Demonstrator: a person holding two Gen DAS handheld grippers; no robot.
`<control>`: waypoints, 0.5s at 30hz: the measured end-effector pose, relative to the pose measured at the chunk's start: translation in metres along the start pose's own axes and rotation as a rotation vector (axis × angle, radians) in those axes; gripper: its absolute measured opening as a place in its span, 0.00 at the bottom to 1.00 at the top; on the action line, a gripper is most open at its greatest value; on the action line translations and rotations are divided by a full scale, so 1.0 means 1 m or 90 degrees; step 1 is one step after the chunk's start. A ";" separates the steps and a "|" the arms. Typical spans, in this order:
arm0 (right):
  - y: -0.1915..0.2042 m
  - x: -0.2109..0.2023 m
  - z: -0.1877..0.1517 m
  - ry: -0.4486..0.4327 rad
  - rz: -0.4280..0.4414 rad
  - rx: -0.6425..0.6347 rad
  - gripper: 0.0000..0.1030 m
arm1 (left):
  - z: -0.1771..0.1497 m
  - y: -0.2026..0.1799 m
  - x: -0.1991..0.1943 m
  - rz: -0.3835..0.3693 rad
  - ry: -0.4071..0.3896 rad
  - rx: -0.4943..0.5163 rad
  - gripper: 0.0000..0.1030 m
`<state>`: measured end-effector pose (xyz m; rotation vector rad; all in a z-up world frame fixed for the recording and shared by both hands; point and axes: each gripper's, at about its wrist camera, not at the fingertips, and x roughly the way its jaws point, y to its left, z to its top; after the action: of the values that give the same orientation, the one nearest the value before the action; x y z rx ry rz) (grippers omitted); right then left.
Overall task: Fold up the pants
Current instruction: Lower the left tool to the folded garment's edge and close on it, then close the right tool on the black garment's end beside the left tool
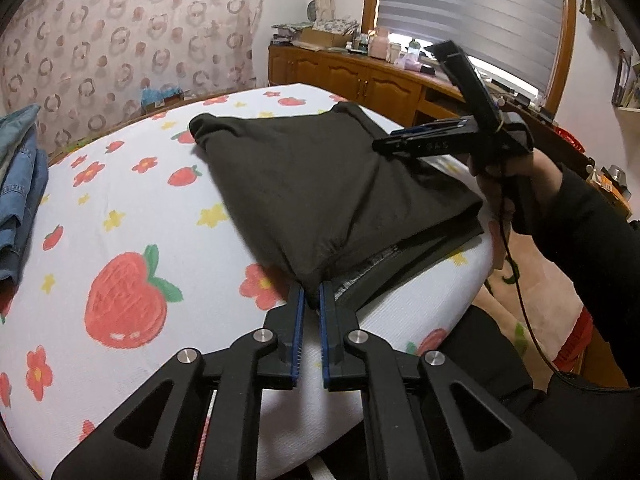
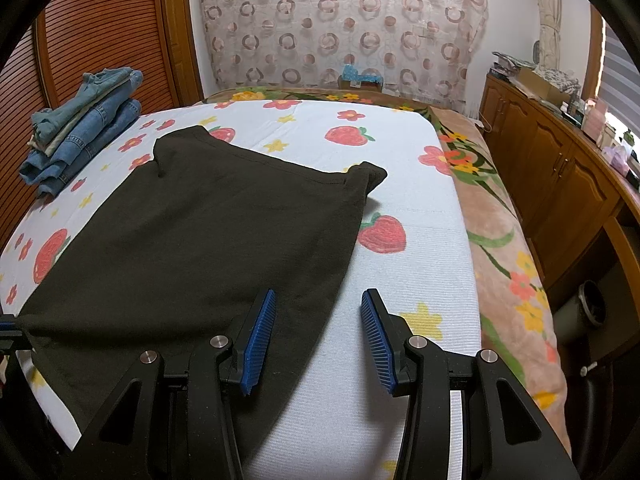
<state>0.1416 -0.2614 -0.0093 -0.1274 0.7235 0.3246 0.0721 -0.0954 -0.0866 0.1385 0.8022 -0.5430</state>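
The dark pants (image 2: 192,240) are lying spread out on a white sheet (image 2: 400,280) with red strawberries, flowers and yellow stars on it. The left gripper (image 1: 313,294) is pinching a bunched-up corner of the pants at the near edge of the bed, and its two blue pads (image 1: 298,320) are squeezing the cloth tight between them, so the cloth is puckering into little folds there. The right gripper (image 2: 318,312) is hanging just above the near right side of the pants, and its fingers are standing wide apart with nothing between them. One blue finger is sitting over the dark cloth and the other over the white sheet, but it is hard to tell if they are touching down. In the left wrist view a hand (image 1: 516,184) in a dark sleeve is holding the right gripper up over the far side of the pants. A pile of folded blue jeans (image 2: 84,128) is sitting at the far left corner of the sheet, well away from the pants. A long wooden cabinet (image 2: 552,168) is standing along the right wall.
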 end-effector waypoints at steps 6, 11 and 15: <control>0.000 0.000 0.000 0.000 0.000 0.000 0.46 | -0.002 0.000 -0.003 -0.012 -0.005 0.003 0.42; 0.000 0.000 0.000 0.000 0.000 0.000 0.46 | -0.003 -0.003 0.003 -0.003 0.005 0.013 0.42; -0.001 0.000 0.000 0.001 -0.004 0.006 0.46 | -0.004 -0.005 0.007 0.005 0.007 0.024 0.42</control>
<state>0.1422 -0.2623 -0.0094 -0.1216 0.7264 0.3153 0.0714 -0.1010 -0.0937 0.1787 0.8016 -0.5511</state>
